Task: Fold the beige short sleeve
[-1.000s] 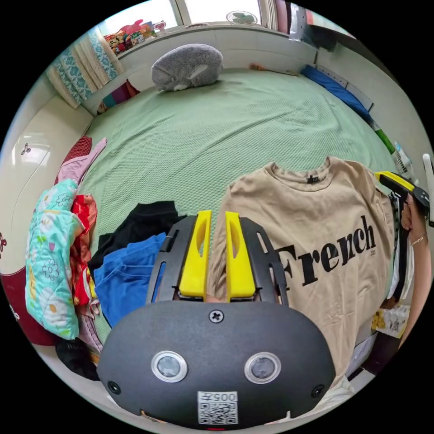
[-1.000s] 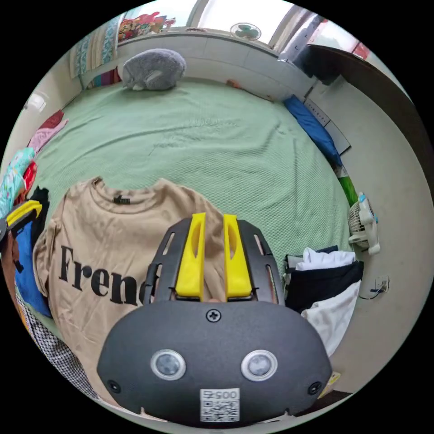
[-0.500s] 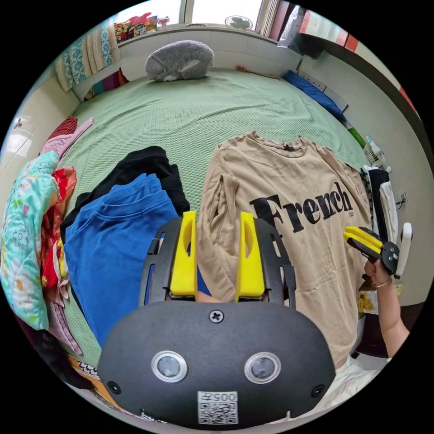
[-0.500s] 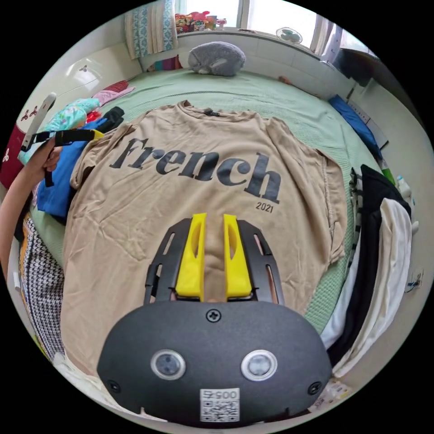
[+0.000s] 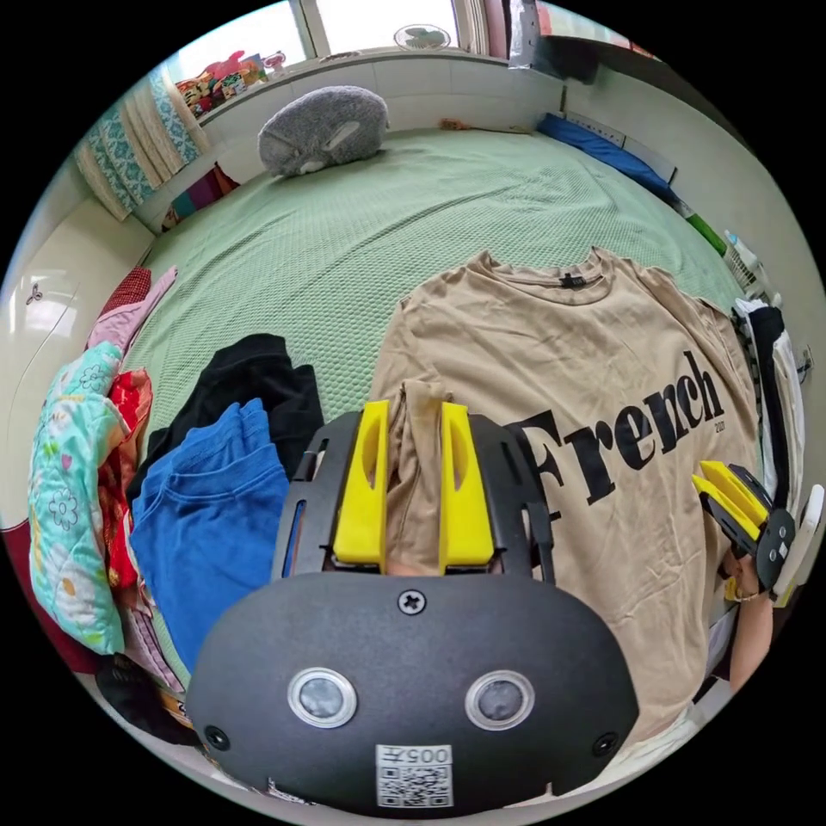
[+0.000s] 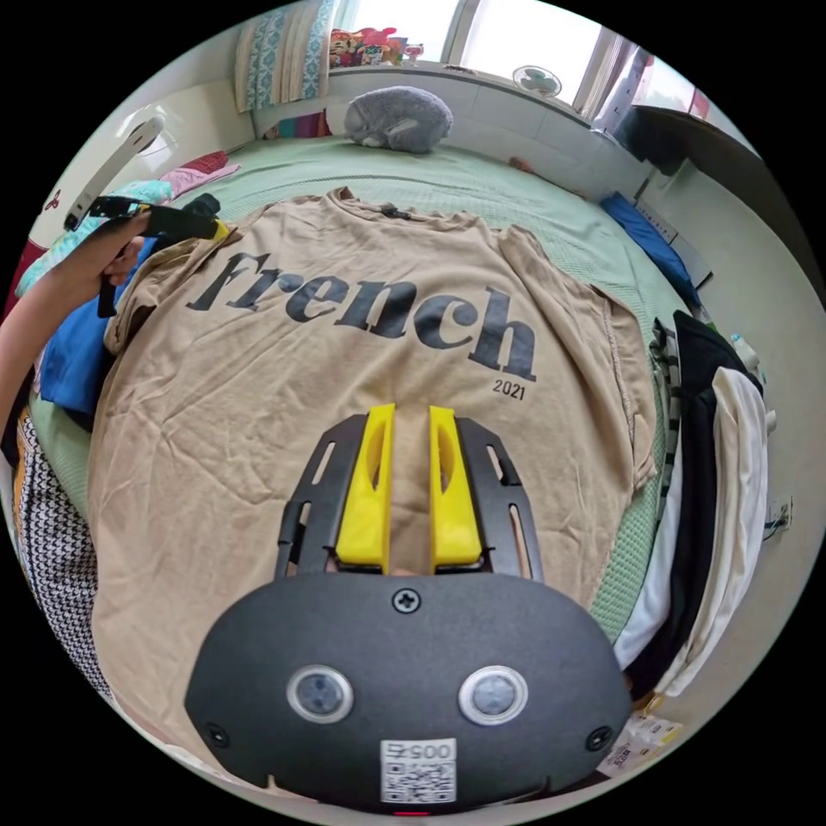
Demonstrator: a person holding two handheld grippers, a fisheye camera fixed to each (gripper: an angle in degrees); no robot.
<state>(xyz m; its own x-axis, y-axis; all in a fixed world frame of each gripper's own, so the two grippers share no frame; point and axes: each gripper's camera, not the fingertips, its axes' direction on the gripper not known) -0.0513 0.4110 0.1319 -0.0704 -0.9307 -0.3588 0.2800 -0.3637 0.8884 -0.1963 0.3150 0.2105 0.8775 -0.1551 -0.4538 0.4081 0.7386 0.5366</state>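
Left gripper view. Left tongs (image 5: 415, 409): yellow jaws drawn in on a bunched, rope-like fold of sleeve from the beige short-sleeve T-shirt (image 5: 551, 361), cloth pressed against both inner faces. Beyond and to the right of these tongs, spread front-up on the green waffle-textured bed cover (image 5: 413, 224): the rest of the shirt, soft and lightly creased, with "French" in heavy black serif letters across the chest. Just left of the tongs, a blue knit garment (image 5: 215, 525) lying over a black one (image 5: 258, 383). Further left, a floral quilted piece (image 5: 69, 499). Far ahead, a rounded grey plush cushion (image 5: 323, 129). At the far right, above the shirt's edge, the right tongs (image 5: 701, 480) held in a hand (image 5: 738, 575).

Right gripper view. Right tongs (image 6: 411, 413): jaws close together with a narrow gap, over the shirt's (image 6: 258, 413) lower front; impossible to tell whether any cloth is pinched. Ahead of the tips, "French" again, with a small "2021" under the last letters. Up and to the left, the left tongs (image 6: 211, 231) at the sleeve, gripped by a hand (image 6: 95, 258). To the right, off the shirt's hem side, a stack of black and white folded clothes (image 6: 714, 447). At the left edge, a black-and-white houndstooth cloth (image 6: 52, 551).
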